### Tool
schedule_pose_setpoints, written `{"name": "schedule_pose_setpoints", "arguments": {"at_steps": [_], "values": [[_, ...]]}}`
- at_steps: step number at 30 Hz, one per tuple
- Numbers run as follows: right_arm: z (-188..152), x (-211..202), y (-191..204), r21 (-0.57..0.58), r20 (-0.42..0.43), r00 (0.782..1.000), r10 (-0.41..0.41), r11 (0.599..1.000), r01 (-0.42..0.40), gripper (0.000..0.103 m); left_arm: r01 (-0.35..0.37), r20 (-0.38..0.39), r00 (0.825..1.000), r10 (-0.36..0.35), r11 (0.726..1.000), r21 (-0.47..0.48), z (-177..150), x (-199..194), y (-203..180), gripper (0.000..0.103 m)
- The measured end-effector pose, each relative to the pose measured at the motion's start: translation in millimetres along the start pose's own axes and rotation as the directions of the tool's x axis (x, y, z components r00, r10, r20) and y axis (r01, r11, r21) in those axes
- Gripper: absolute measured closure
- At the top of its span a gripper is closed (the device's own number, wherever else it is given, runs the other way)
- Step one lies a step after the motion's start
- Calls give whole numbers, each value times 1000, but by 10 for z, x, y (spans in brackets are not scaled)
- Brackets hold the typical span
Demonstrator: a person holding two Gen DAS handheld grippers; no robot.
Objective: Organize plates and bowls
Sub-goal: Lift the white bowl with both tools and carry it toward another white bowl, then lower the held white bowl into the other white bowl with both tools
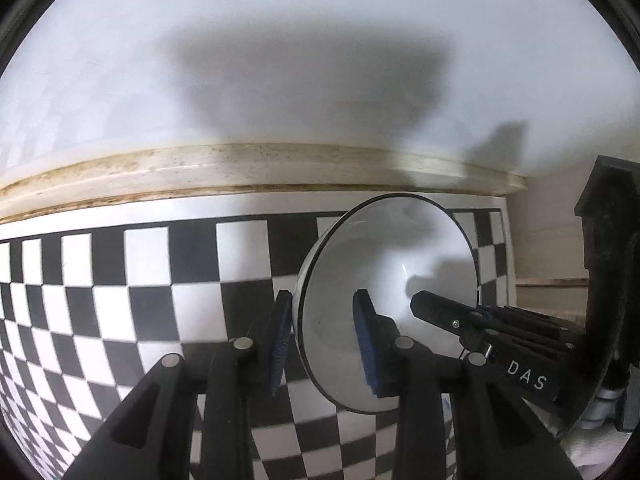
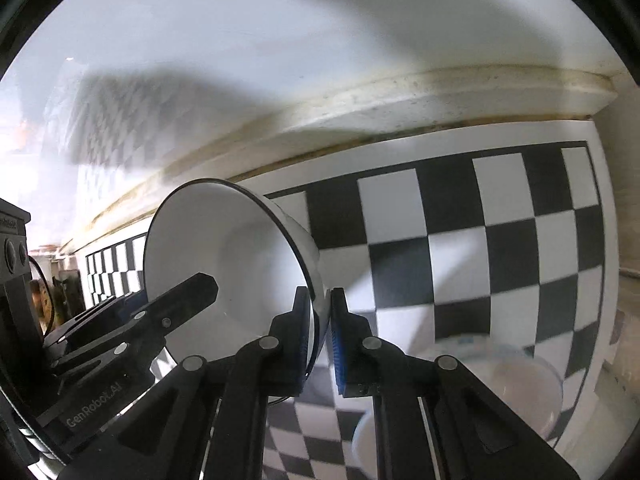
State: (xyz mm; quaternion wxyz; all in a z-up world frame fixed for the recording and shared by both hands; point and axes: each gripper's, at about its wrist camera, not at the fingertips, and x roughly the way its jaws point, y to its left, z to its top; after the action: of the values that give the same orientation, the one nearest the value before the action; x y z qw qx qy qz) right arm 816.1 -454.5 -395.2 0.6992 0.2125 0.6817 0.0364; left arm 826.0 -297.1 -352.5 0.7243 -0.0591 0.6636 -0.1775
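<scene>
Both claws are clamped on the same white ceramic bowl w/ a thin dark rim (image 1: 384,280), tipped up on its side above the black-and-white checkered tabletop (image 1: 120,288). Left claw (image 1: 324,336) pinches the rim, one blue pad inside and one outside. Right claw (image 2: 322,344) is squeezed tight on the opposite edge of the rim, same deal. Behind it is a plain white wall (image 1: 280,40). Some pale blurry round thing (image 2: 520,392) at lower right, maybe another bowl, can't tell tbh.
</scene>
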Motion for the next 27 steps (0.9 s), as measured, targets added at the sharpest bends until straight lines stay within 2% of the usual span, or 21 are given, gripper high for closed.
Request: {"name": "schedule_pose_setpoints", "arguments": {"at_steps": [6,13,22,27], "values": [[-383,-352,177,-22,41,999,13,1000,-12,92,5,46,999,-7,999,36,-274,-450,-103,75],[-1102,-655,359,-7,82,997,6,1000,-5,92,18,59,998,-24,994,107,-742,-878,-265,75],[-2077,-1087,159,23,118,993,-30,999,27,92,39,33,998,-45,984,174,-1495,-1060,-431,75],[-2658,-1158,22,51,113,993,-38,998,32,92,47,-12,999,-46,978,205,-1917,-976,-522,75]]}}
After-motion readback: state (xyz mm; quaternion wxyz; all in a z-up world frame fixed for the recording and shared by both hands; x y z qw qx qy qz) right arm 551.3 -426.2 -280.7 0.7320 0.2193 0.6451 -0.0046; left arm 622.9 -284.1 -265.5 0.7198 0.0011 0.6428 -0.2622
